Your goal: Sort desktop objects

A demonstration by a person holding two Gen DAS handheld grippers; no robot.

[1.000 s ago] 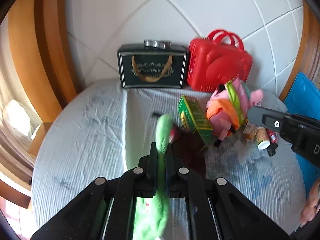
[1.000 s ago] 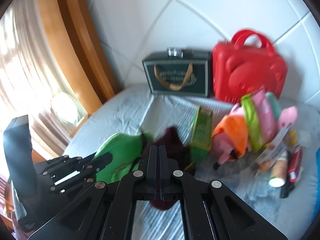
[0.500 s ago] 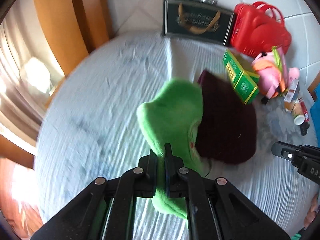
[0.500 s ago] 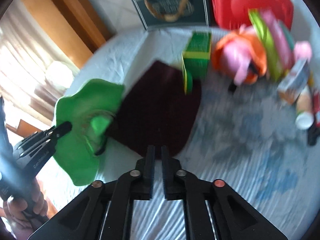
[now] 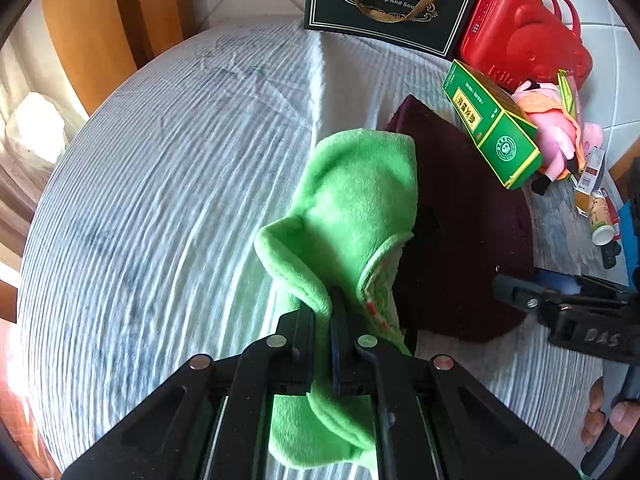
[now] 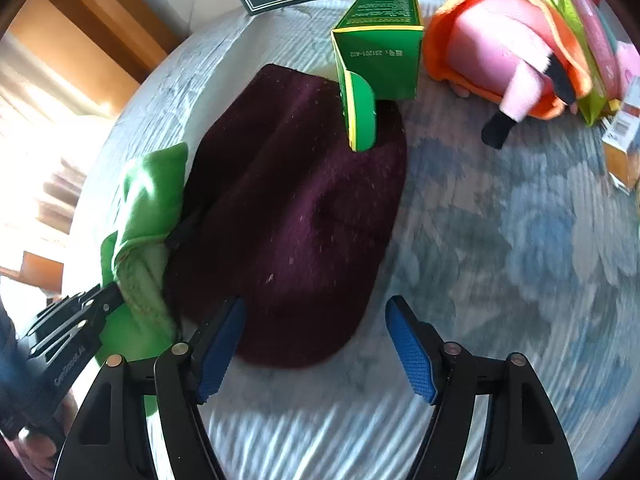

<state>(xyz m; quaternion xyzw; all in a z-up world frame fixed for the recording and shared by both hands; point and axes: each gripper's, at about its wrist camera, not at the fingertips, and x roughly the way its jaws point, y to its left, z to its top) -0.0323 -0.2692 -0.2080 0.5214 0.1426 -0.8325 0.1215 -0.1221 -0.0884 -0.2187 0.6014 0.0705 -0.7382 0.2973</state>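
Green cloth (image 5: 352,204) hung pinched in the left gripper (image 5: 335,320), low in the frame's centre.
Its jaws were clamped tight on the fabric, beside a maroon hat (image 6: 296,208) lying on the bedspread (image 5: 160,184). The right gripper (image 6: 314,344) stood wide open and empty over the hat's near edge; a green box (image 6: 380,44) touched its far side.

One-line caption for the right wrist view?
Open right gripper poised over maroon hat; left gripper grips green cloth.

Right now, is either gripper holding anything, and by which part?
The left gripper pinches the green fleece cloth at a folded edge. The right gripper is open, empty.
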